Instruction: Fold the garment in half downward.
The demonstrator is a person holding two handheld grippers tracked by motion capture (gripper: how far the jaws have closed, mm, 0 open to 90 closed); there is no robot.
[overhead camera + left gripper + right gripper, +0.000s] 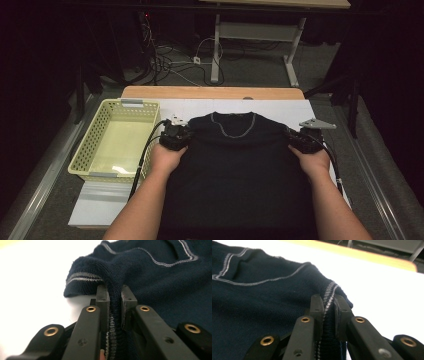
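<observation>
A dark navy knitted top (pixel 240 165) with grey trim at the neck lies on the white table (pixel 295 107), neck toward the far edge. My left gripper (pixel 179 134) is shut on its left shoulder edge; in the left gripper view the fabric (pixel 150 277) bunches up between the pads (pixel 103 296), and my left gripper (pixel 115 293) pinches the striped hem. My right gripper (pixel 296 137) is shut on the right shoulder edge; the right gripper view shows the navy top (pixel 262 302) with its grey-striped edge squeezed in my right gripper (pixel 328 301).
A pale yellow perforated basket (pixel 116 141) stands at the table's left, close to my left hand. The wooden table edge (pixel 210 92) runs along the far side. Cables and a desk frame (pixel 216 45) are on the floor beyond.
</observation>
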